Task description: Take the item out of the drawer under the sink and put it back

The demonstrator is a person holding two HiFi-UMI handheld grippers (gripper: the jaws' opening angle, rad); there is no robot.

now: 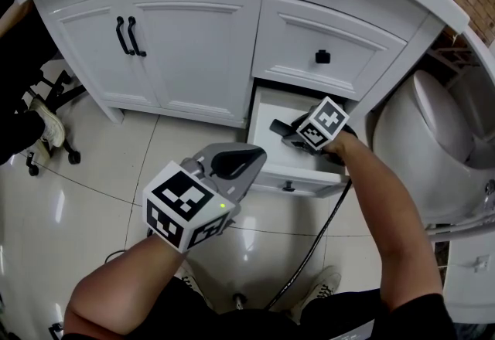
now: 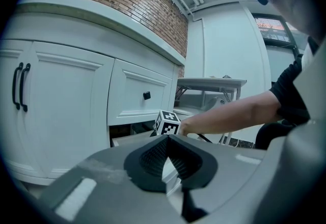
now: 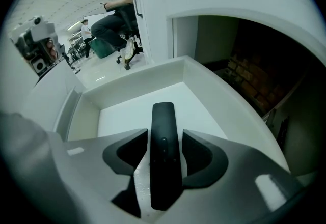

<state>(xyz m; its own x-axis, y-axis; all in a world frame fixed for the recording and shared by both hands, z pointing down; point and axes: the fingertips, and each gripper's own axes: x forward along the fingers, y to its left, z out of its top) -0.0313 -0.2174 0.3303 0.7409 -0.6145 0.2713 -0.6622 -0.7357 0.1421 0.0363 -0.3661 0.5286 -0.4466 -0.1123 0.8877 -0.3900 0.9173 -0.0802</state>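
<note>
A black remote lies lengthwise on the white floor of the pulled-out drawer. My right gripper points steeply down into the drawer, its jaws open on either side of the remote with a thin gap at each pad. In the head view the right gripper reaches into the open drawer under the sink counter. My left gripper hovers over the tiled floor left of the drawer front. In the left gripper view the left gripper is shut with nothing between its fingers.
White cabinet doors with black handles stand left of the drawer, and a shut upper drawer with a black knob sits above it. A white toilet is close on the right. A black cable runs across the floor tiles.
</note>
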